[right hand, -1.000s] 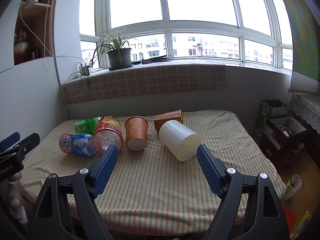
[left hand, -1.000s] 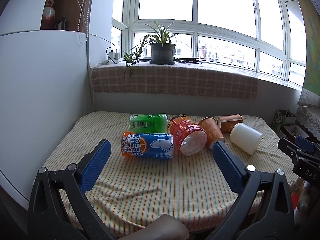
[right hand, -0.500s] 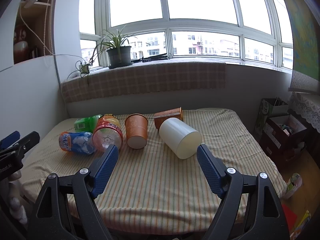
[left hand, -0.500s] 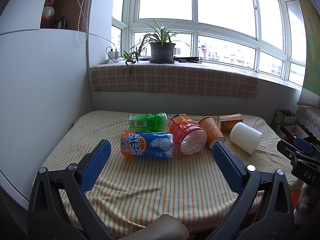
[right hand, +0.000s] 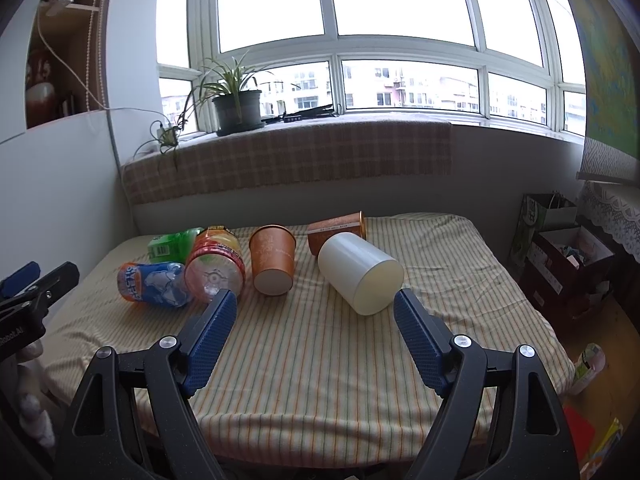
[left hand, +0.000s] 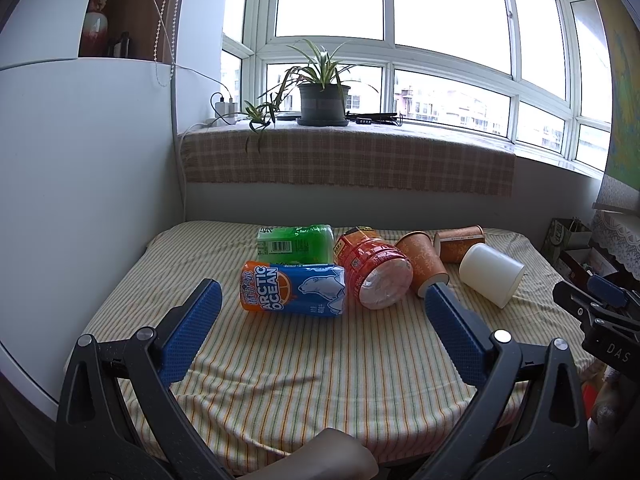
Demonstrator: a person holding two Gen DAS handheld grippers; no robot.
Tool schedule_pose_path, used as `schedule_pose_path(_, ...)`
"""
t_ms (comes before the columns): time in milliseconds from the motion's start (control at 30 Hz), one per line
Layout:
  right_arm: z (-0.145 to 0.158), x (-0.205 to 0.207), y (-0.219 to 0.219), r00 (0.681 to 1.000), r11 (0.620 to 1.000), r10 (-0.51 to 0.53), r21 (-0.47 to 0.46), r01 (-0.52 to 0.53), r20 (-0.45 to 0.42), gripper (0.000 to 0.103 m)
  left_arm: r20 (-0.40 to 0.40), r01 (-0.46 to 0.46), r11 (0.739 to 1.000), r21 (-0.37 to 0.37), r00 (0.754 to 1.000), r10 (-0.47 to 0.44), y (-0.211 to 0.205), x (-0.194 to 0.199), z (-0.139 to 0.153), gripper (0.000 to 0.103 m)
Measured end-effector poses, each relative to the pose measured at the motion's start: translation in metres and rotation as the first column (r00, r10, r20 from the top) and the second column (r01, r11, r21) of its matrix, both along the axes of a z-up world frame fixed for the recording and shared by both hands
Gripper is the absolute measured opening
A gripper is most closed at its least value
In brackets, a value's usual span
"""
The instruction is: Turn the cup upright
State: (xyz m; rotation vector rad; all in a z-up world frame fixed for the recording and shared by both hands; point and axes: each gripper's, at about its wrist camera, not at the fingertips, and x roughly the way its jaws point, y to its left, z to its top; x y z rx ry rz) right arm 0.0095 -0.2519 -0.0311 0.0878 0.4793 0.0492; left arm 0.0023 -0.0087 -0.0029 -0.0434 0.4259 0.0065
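Barely anything had shifted: both views had only crept nearer the bed (right hand: 320, 360). My left gripper (left hand: 320, 312) and right gripper (right hand: 315, 312) hung spread, empty. I judged the sideways white cup (right hand: 360, 274) could roll off the soft cloth if nudged. Only the right view showed its closed base.

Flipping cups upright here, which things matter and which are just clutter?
For the job:
white cylindrical cup
orange paper cup
brown paper cup

Lying about:
blue Arctic Ocean bottle
green plastic bottle
red-labelled clear bottle
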Motion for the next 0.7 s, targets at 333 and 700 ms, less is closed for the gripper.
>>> schedule_pose_path(333,-0.002,0.002,-0.002,1.0,1.0,-0.004,0.003,0.004,-0.006,0.081,-0.002,0.004,1.0,0.002,1.0,-0.004,-0.002,0.001,-0.002,0.103)
schedule_pose_path(700,-0.007,0.006,-0.007,1.0,1.0,-0.014,0.011,0.015,-0.022,0.081,-0.017,0.033,0.999,0.018,0.999,-0.033,-0.014,0.012,-0.007,0.103)
